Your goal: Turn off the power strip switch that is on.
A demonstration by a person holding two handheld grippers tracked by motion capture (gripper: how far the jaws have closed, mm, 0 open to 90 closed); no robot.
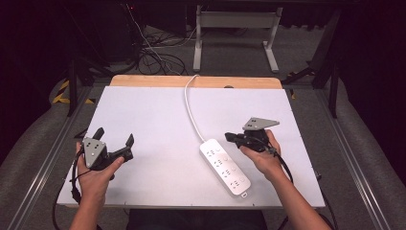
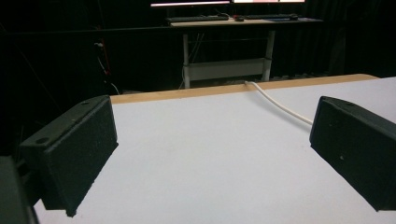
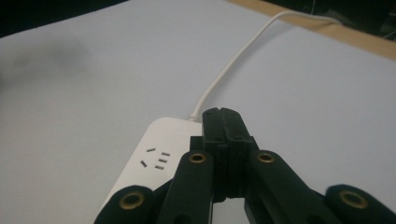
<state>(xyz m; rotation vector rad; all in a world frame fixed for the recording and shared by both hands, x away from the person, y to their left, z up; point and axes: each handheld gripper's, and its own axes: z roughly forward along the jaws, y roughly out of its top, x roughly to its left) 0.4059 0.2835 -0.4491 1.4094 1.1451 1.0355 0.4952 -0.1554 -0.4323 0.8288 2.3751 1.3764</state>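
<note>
Right gripper (image 1: pixel 230 137): jaws pressed together with nothing between them, held in the person's right hand (image 1: pixel 261 155); tips point toward the near end of the power strip.
Power strip (image 1: pixel 225 166): white, lying flat on the white table (image 1: pixel 153 120), set diagonally, just beside the right gripper on that gripper's left; in the high view the closed tips hang just off its upper end, contact cannot be told.
Power strip, right gripper view: socket slots (image 3: pixel 158 158) visible on the white body (image 3: pixel 154 149); closed jaw tips (image 3: pixel 223 116) sit over the end where the cord joins.
Cord (image 1: pixel 190 108): white, runs from the strip's far end up over the wooden back edge (image 1: pixel 196 81) of the table.
Cord, left gripper view: a stretch of it (image 2: pixel 280 105) crosses the table from the wooden edge (image 2: pixel 187 93); the strip itself is outside this frame.
Left gripper (image 1: pixel 115 136): jaws spread wide, empty, held in the left hand (image 1: pixel 95 175), well apart from the strip, toward the table's left side.
Left gripper, own view: both black pads (image 2: pixel 77 149) stand far apart over bare table.
Background: desk frame (image 1: pixel 234 28) and loose cables (image 1: pixel 158 52) on the floor beyond the table.
</note>
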